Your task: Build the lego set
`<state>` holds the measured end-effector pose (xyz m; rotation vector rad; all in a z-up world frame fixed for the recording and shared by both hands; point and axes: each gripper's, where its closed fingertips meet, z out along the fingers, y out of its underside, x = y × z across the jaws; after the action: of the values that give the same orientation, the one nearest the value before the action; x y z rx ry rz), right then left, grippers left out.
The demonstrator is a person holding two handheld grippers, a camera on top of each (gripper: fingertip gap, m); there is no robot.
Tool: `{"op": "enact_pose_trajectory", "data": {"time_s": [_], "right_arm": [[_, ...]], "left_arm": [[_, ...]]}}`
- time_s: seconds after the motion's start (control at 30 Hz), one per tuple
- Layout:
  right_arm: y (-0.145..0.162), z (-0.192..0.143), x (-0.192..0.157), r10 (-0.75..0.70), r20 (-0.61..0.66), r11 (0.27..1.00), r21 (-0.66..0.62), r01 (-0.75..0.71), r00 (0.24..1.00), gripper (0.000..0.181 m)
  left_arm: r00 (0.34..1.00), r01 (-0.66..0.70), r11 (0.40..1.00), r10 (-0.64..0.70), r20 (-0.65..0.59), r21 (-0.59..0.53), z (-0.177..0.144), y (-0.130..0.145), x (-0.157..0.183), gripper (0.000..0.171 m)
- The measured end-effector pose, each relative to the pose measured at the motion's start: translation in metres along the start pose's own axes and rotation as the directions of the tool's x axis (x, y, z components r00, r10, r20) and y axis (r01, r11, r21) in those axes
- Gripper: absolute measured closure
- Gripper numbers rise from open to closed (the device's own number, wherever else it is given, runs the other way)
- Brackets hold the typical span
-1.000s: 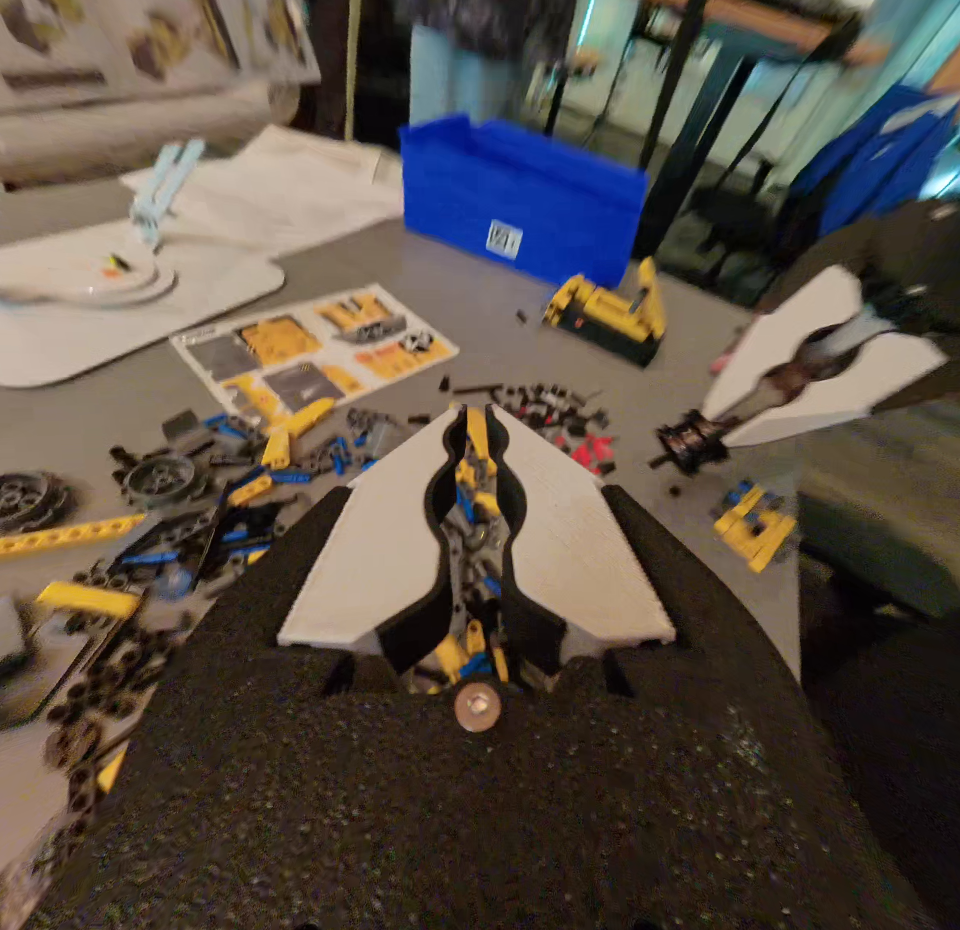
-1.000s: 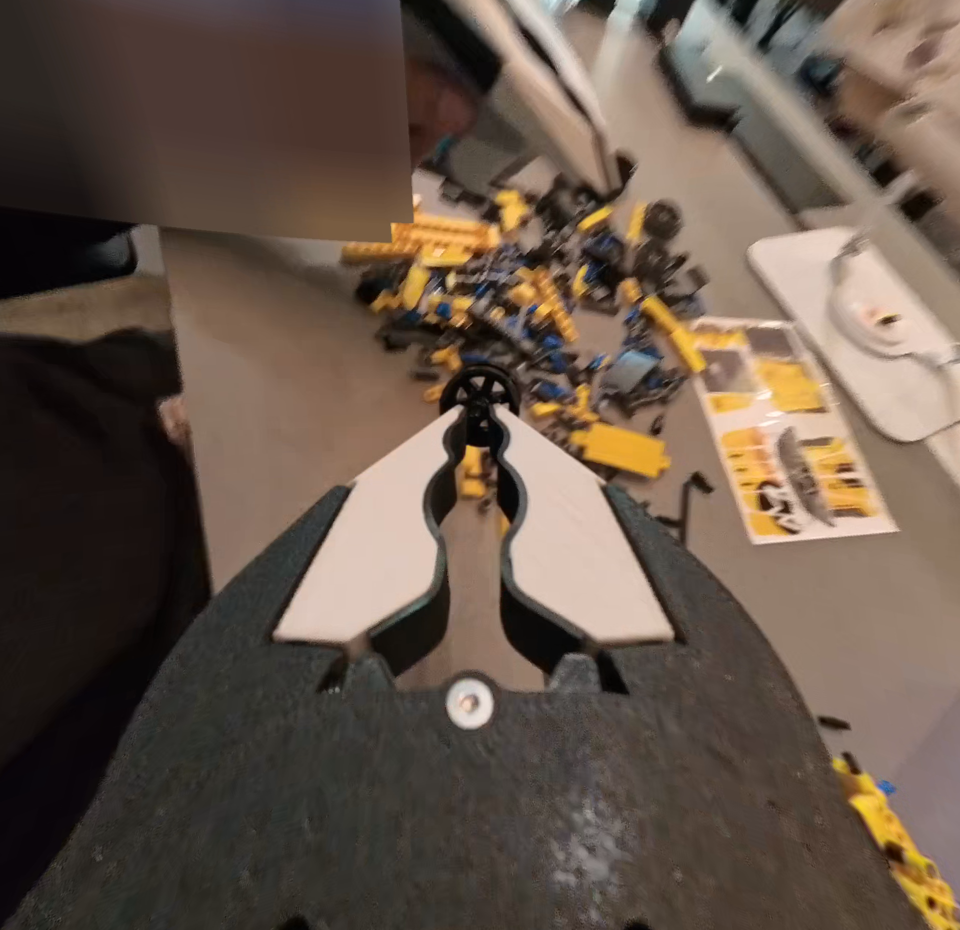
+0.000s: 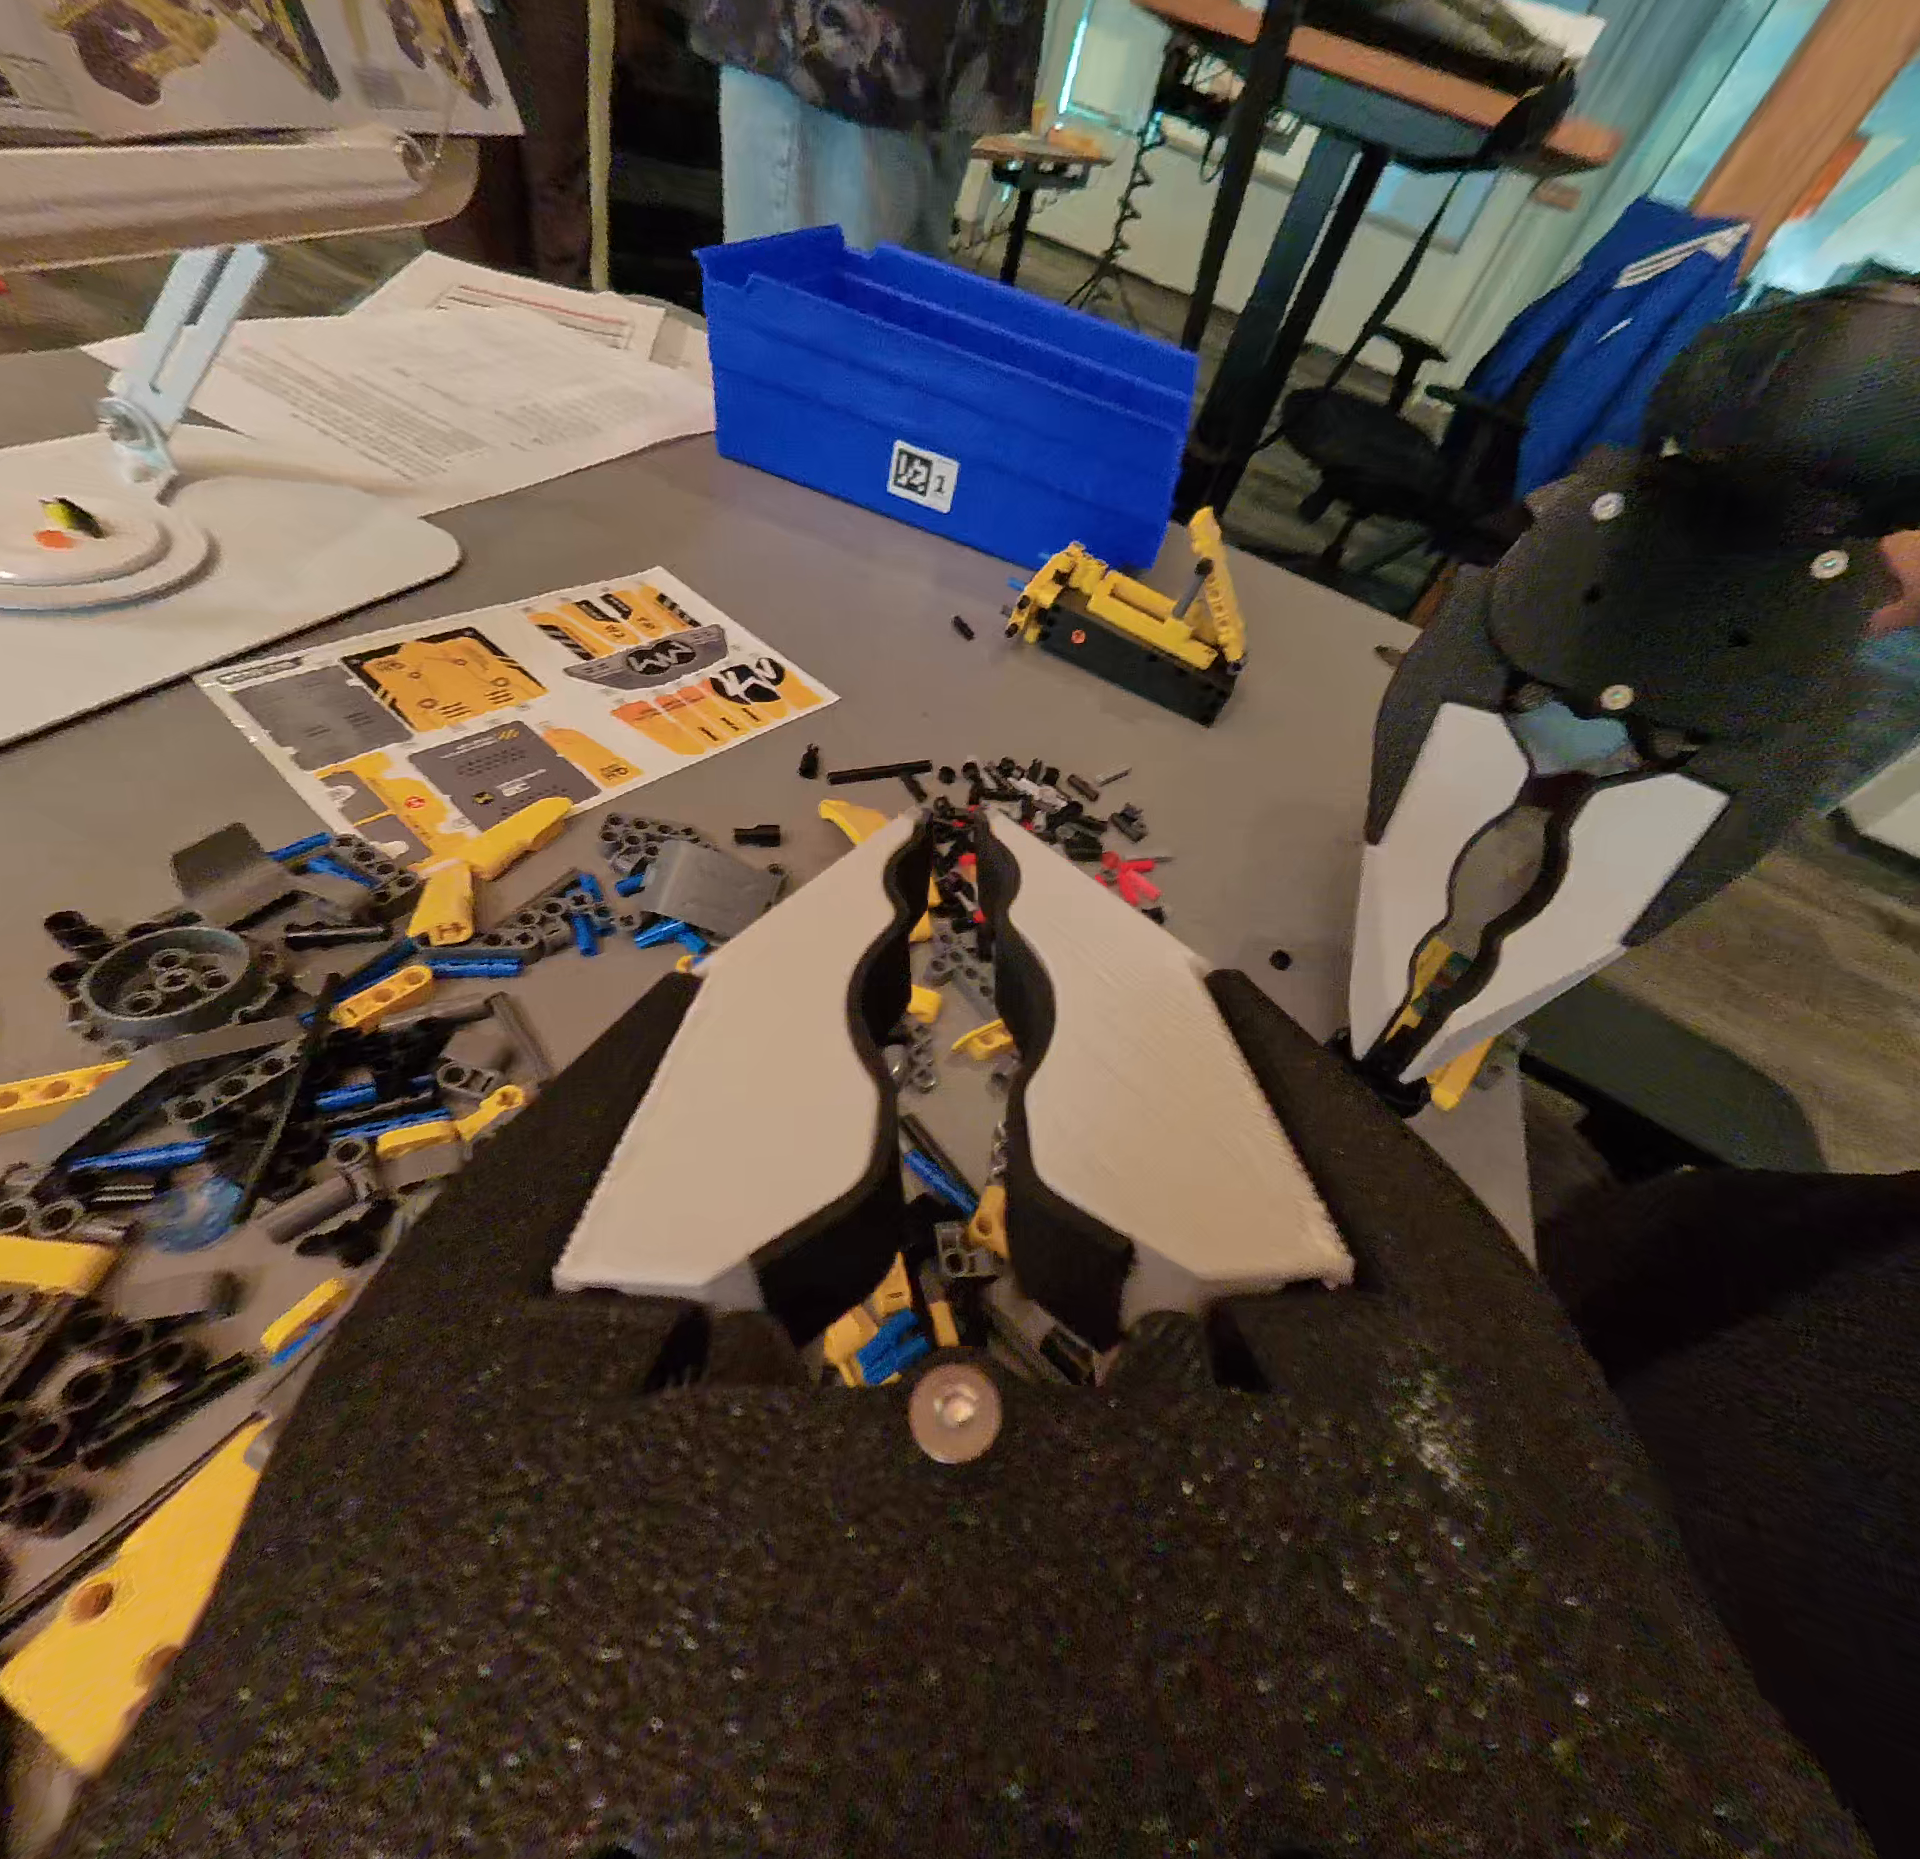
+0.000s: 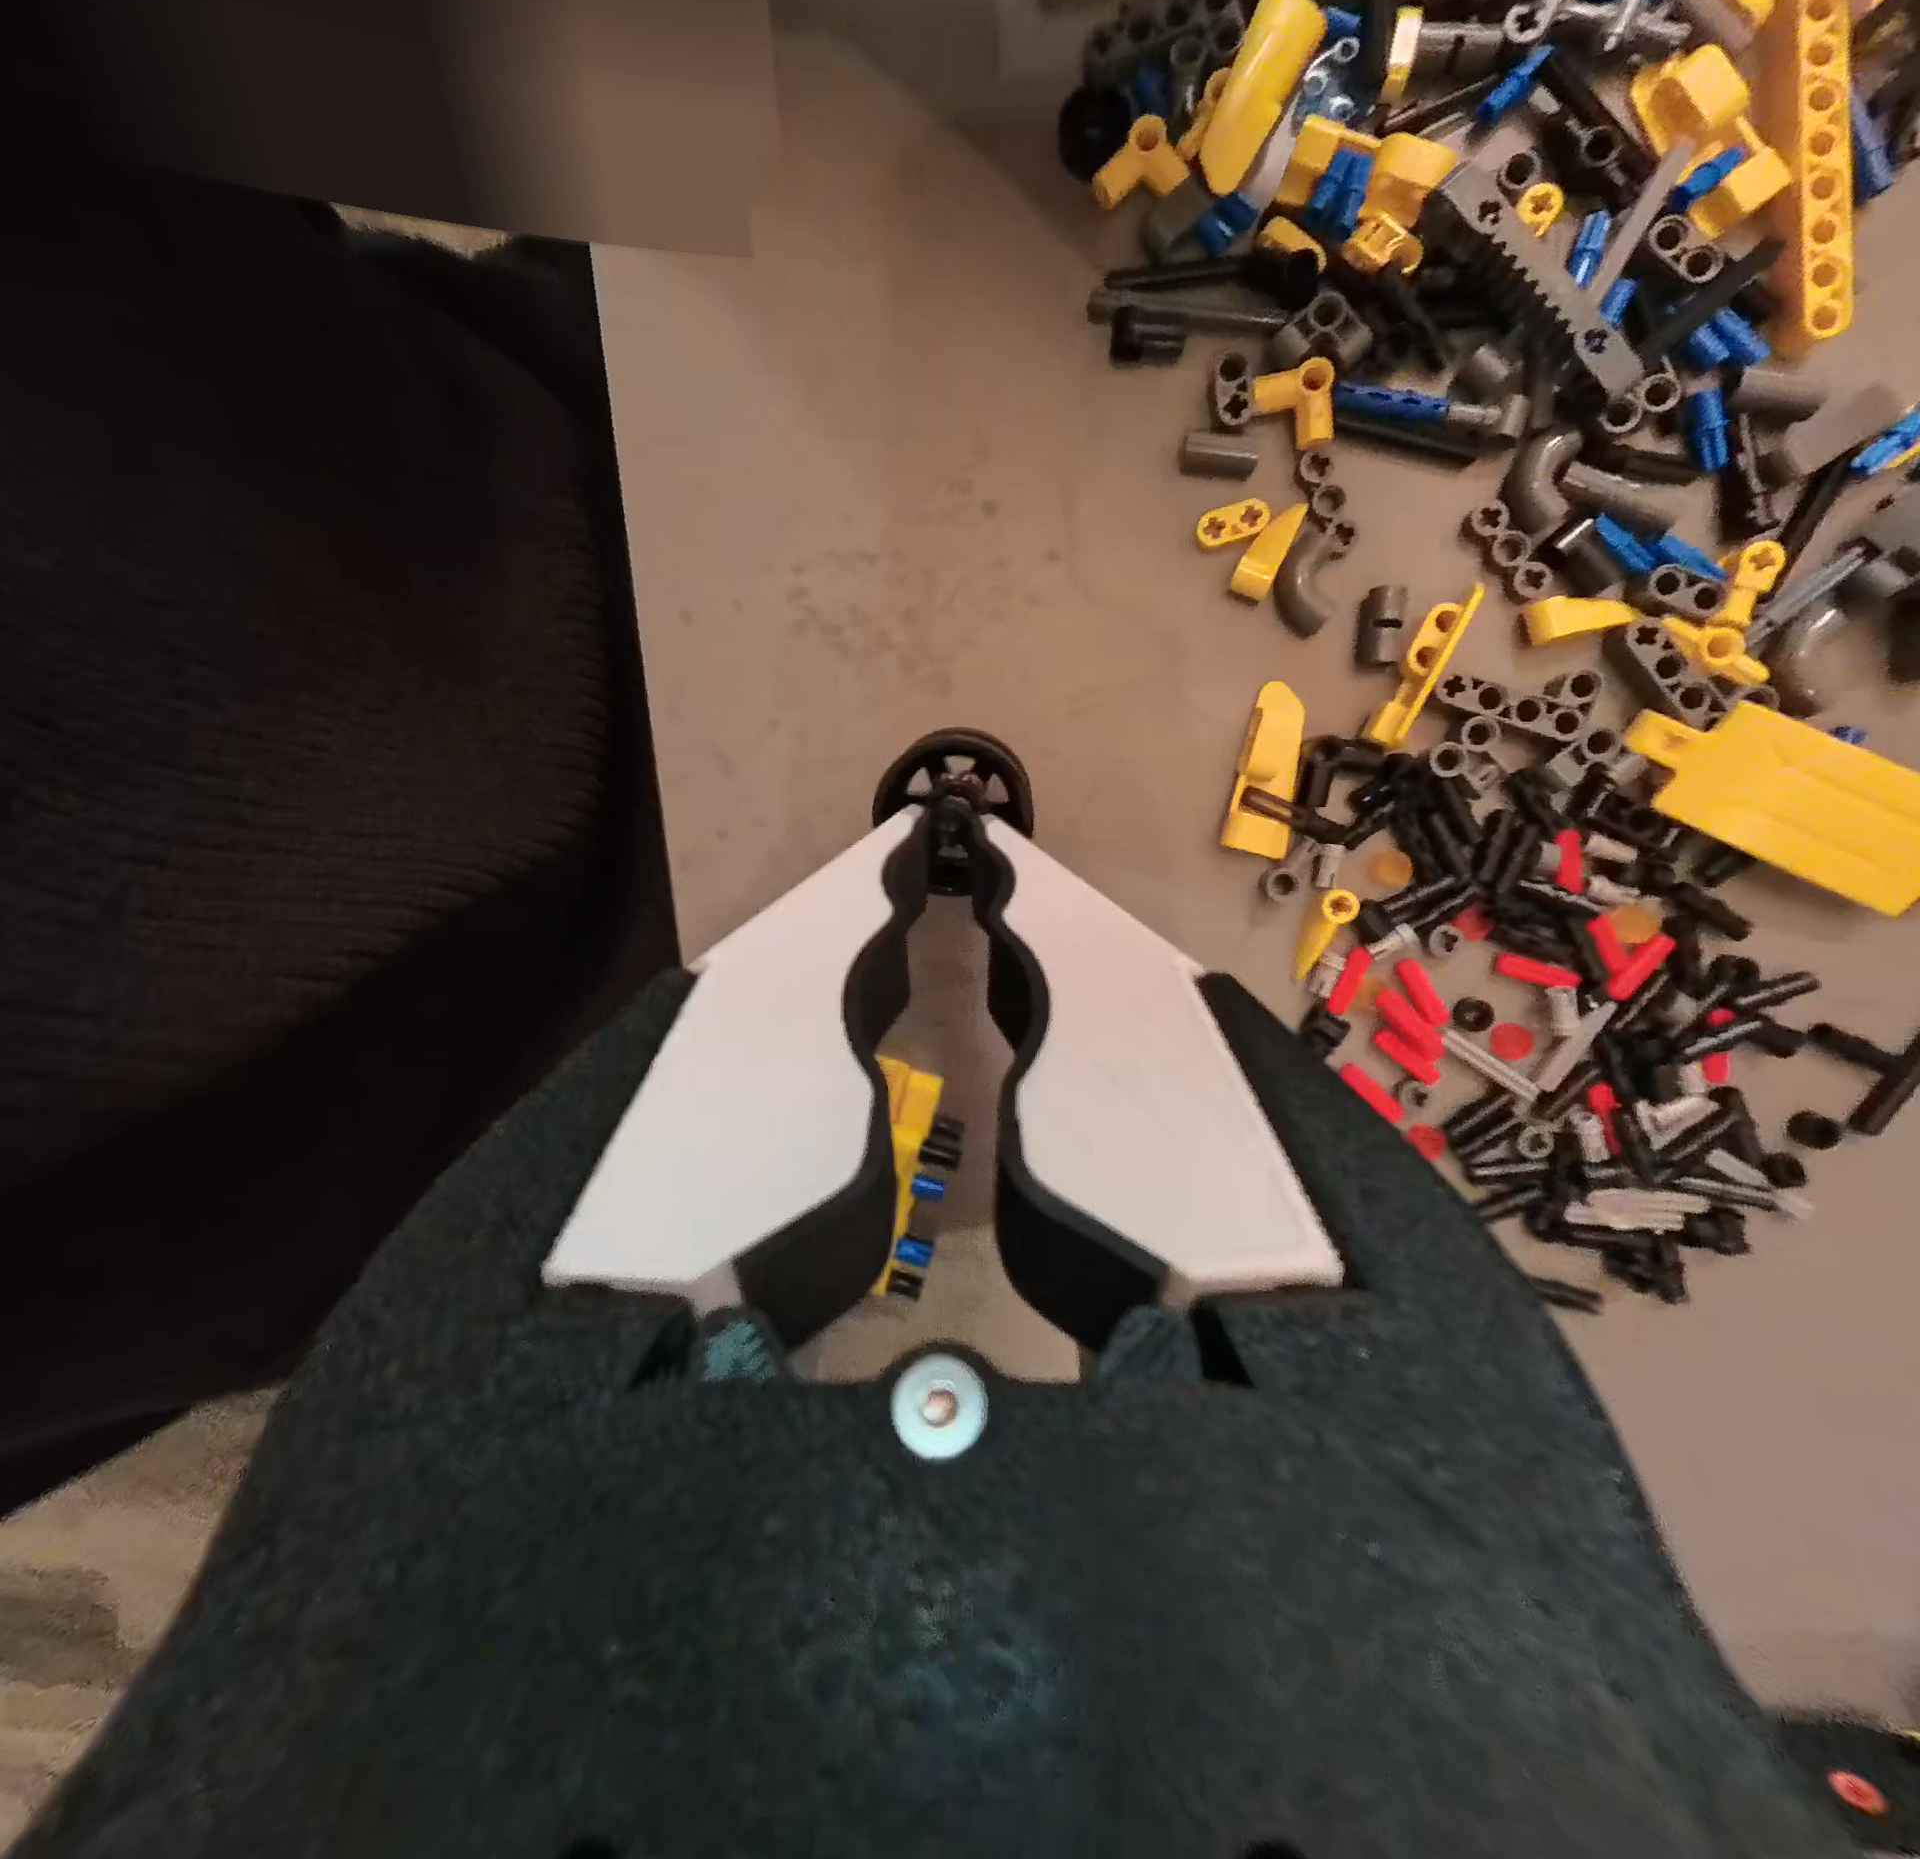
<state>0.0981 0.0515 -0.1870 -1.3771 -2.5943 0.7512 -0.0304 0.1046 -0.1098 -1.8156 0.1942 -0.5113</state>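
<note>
The right gripper (image 4: 954, 822) points down at the grey table (image 4: 883, 521), close to its near edge. Its jaws are nearly together and clamped on the short axle of a small black wheel (image 4: 953, 783). The wheel sticks out just past the fingertips, its spoked face turned toward the camera, and it seems to sit just above the tabletop; whether it touches, I cannot tell. Under the fingers, showing through the gap between them, lies a small yellow block piece (image 4: 909, 1134) with black and blue pins along one side.

To the right of that gripper is a heap of small black and red pins (image 4: 1538, 1030), and farther up a wider scatter of yellow, grey and blue building parts (image 4: 1507, 251). A flat yellow panel (image 4: 1787, 801) lies at the edge of the pin heap.

The left gripper (image 3: 951, 822) hangs above the loose parts, its jaws drawn close with only a thin slit at the tips and nothing held between them; pins and small parts show on the table through the gap. Off to its right, the right gripper (image 3: 1403, 1066) stands tips-down on the table. Beyond are a sticker sheet (image 3: 509, 697), a half-built yellow and black model (image 3: 1132, 614) and a blue bin (image 3: 935, 396). A grey wheel hub (image 3: 171, 978) lies among the parts at the left.
</note>
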Motion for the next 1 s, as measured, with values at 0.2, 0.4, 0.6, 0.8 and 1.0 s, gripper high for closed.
{"op": "enact_pose_trajectory", "data": {"time_s": [0.2,0.4,0.6,0.8,1.0], "right_arm": [[-0.001,0.003,-0.005,0.055,-0.002,0.998,0.019,-0.055,0.998,0.175],[0.000,0.005,-0.002,0.079,-0.051,0.997,0.011,-0.078,0.996,0.175],[-0.001,0.006,0.004,0.283,-0.073,0.959,0.021,-0.282,0.956,0.175],[-0.002,0.003,0.000,0.409,-0.060,0.912,0.045,-0.407,0.911,0.175],[0.001,0.006,-0.002,0.393,-0.089,0.919,0.017,-0.393,0.915,0.175]], "left_arm": [[0.998,0.047,0.999,-0.046,-0.043,0.024,-0.001,-0.003,0.003,0.165],[0.990,0.108,0.993,-0.102,-0.098,0.052,-0.003,-0.008,0.007,0.165],[0.990,0.104,0.993,-0.099,-0.097,0.048,-0.002,-0.007,0.007,0.165],[0.991,0.094,0.994,-0.089,-0.103,0.048,-0.002,-0.008,0.010,0.164],[0.990,0.091,0.995,-0.085,-0.112,0.048,-0.002,-0.008,0.011,0.164]]}}
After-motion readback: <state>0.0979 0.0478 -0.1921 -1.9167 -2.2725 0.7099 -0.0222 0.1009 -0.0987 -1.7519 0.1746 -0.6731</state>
